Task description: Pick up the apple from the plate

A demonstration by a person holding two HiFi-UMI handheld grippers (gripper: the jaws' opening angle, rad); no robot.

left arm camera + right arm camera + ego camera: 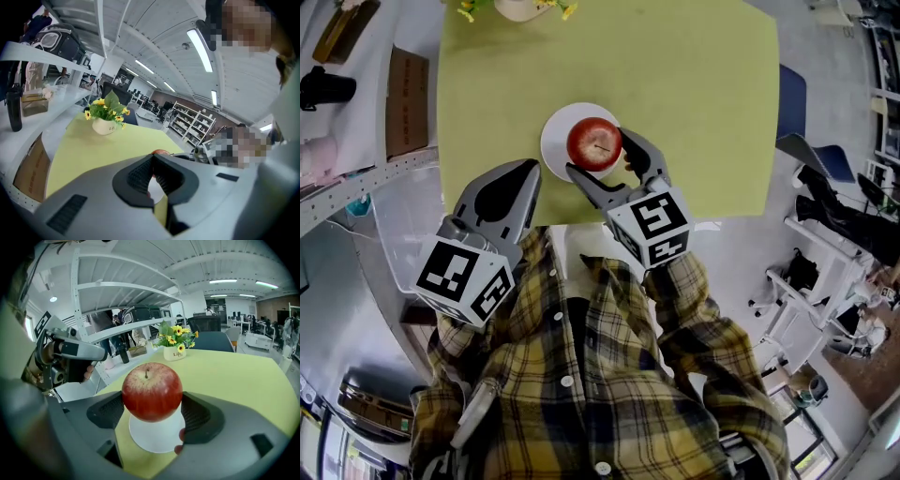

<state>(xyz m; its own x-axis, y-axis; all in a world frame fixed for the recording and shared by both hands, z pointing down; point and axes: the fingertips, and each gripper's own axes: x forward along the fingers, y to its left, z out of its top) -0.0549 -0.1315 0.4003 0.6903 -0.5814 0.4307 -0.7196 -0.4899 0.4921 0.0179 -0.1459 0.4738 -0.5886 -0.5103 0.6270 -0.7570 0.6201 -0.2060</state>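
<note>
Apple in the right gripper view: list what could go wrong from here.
1. The right gripper holds the round apple only at its two sides, between its pads. The apple may slip or twist out during the lift.
2. If it drops, it would likely strike the plate right beneath it. It might then roll off the near edge of the table.

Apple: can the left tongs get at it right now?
Probably not: the right tongs grip the apple on both sides, and the left tongs are shut beside the plate.
</note>
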